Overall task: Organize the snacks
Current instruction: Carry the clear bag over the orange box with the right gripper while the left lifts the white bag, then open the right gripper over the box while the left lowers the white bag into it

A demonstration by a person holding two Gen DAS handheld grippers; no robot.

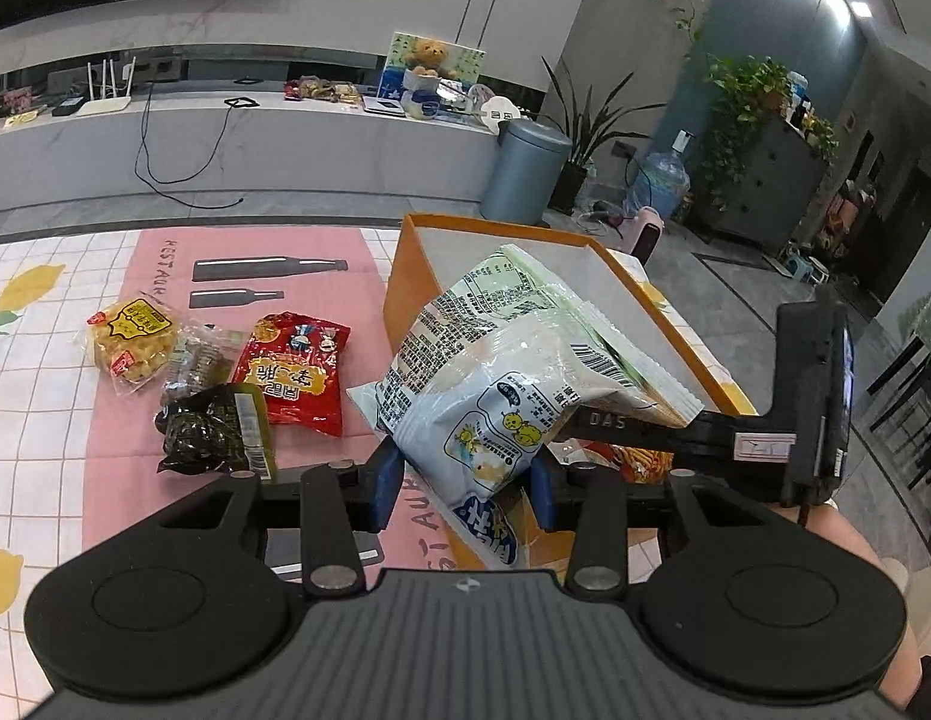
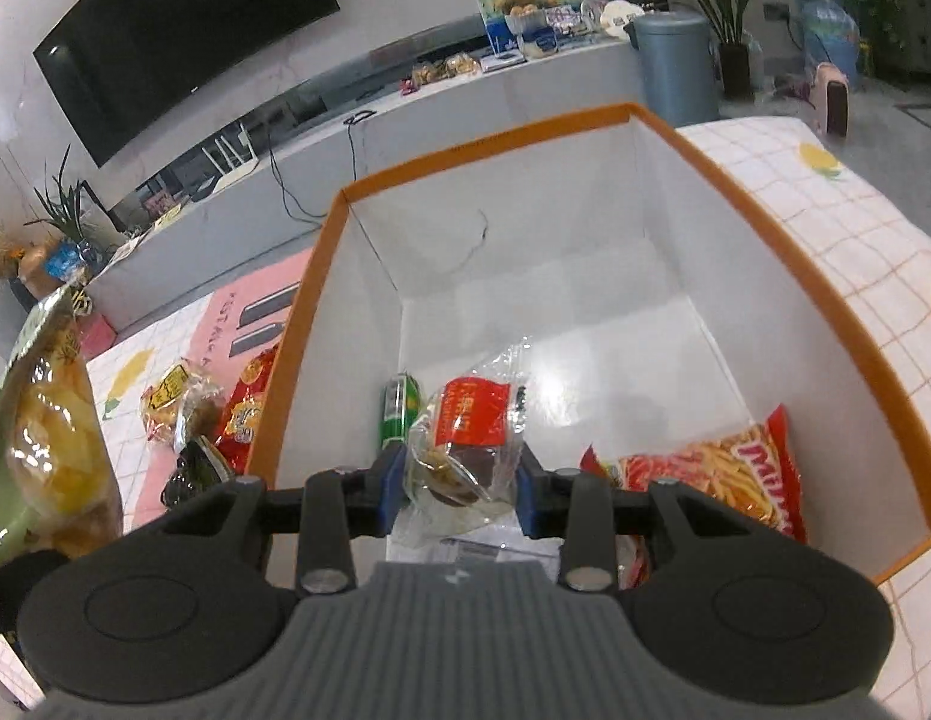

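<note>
My left gripper point(image 1: 463, 483) is shut on a pale green and white chip bag point(image 1: 495, 360), held up at the left wall of the orange box point(image 1: 405, 276). My right gripper point(image 2: 459, 483) is shut on a clear packet with a red label point(image 2: 465, 438), held inside the orange box point(image 2: 795, 252) over its near end. In the box lie a red fries bag point(image 2: 729, 474) and a green packet point(image 2: 399, 402). On the cloth left of the box lie a red packet point(image 1: 297, 372), a yellow packet point(image 1: 132, 339), a brown packet point(image 1: 198, 360) and a dark green packet point(image 1: 216, 432).
The table has a checked cloth with a pink mat point(image 1: 165, 264). The right gripper's body point(image 1: 813, 402) shows in the left wrist view over the box. Beyond the table stand a grey bin point(image 1: 528, 171), a low white counter point(image 1: 285, 132) and plants.
</note>
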